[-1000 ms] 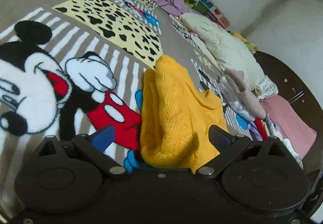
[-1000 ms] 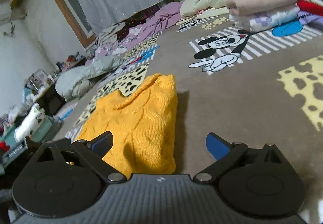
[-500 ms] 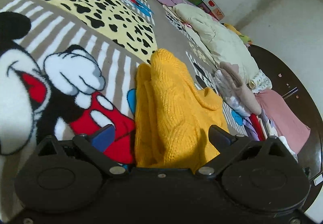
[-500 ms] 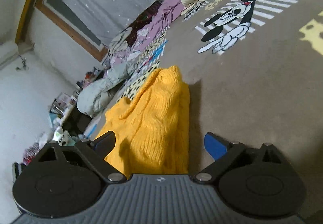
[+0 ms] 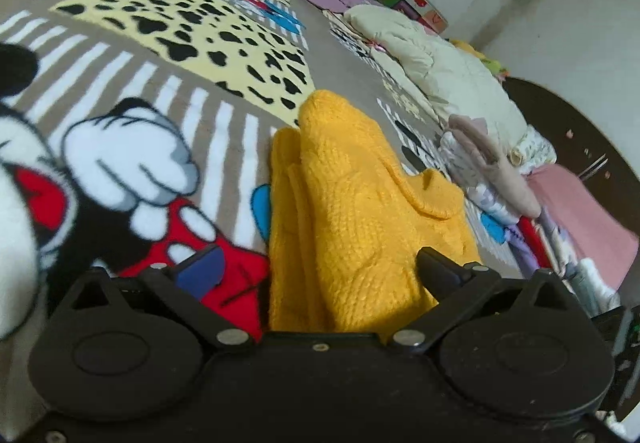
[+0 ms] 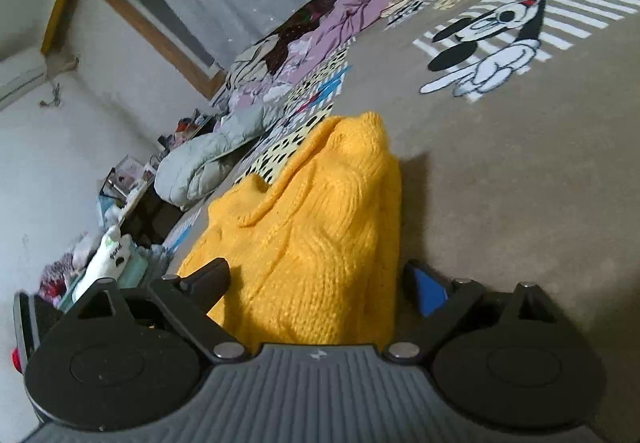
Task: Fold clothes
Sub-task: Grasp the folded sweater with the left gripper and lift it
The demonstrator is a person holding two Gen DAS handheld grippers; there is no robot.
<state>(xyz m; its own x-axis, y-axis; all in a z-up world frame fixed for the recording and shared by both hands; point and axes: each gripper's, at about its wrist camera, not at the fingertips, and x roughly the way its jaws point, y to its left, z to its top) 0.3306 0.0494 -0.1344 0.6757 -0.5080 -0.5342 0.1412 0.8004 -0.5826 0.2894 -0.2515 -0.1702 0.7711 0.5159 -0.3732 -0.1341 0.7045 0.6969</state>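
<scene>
Lying folded on the cartoon-print blanket (image 5: 120, 23), the yellow knit sweater (image 5: 360, 211) stretches away from both claws, its near edge running right up to each. The left claw (image 5: 320, 271) stands with its fingers spread wide; the sweater's bulk sits between them, crowding the right-hand finger, while the other finger hangs over the blanket's red print. The right claw (image 6: 316, 283) is likewise spread apart, the sweater filling most of its gap, with bare brown blanket beside its blue-padded finger. Stacked folded clothes (image 5: 520, 183) lie beyond the sweater.
</scene>
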